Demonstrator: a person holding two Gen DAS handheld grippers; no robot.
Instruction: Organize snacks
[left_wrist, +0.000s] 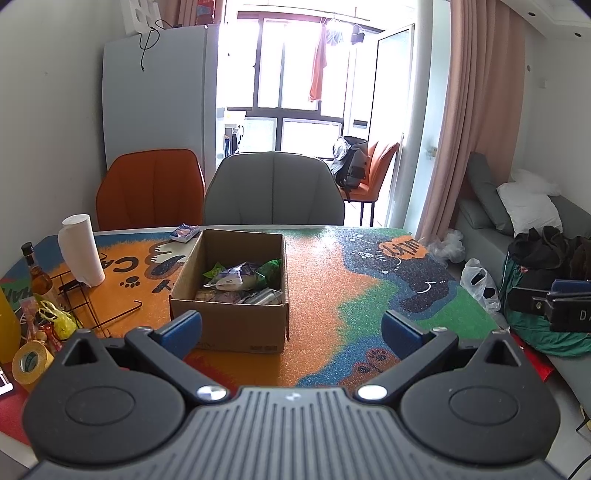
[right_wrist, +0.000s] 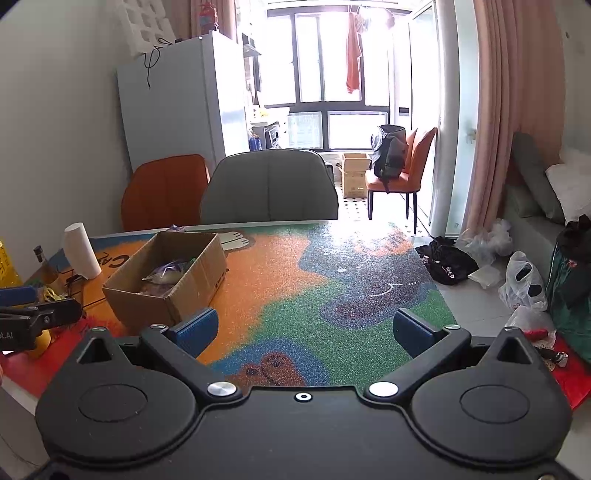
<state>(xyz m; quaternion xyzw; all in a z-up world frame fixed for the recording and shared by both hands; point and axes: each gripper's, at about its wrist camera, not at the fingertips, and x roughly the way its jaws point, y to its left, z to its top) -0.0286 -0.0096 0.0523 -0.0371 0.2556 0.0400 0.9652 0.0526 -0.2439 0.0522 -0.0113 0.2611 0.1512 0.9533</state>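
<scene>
Far left on the table: tape roll, yellow bag, bottle, and a wire rack bearing an upright paper roll. Just right of the rack, an open box, standing square on the orange part of the patterned mat, well left of centre. Inside the box, snacks: a pale wrapped packet on top, green wrappers beside it, more packets beneath, too jumbled to count. Beyond the box's far left corner, a small packet lying apart on the mat, near the table's far edge. Behind the table, an orange chair and, to its right, a grey chair. Left gripper held low over the near edge, jaws spread wide, nothing between the blue pads, the left pad showing in front of the box's near wall. Farther right, right gripper likewise wide apart and holding nothing, hovering over the green and blue stretch of mat, box off to its left, the other gripper's tip visible at the frame's left edge. Off the table's right side, plastic bags and dark clothes on the floor.
</scene>
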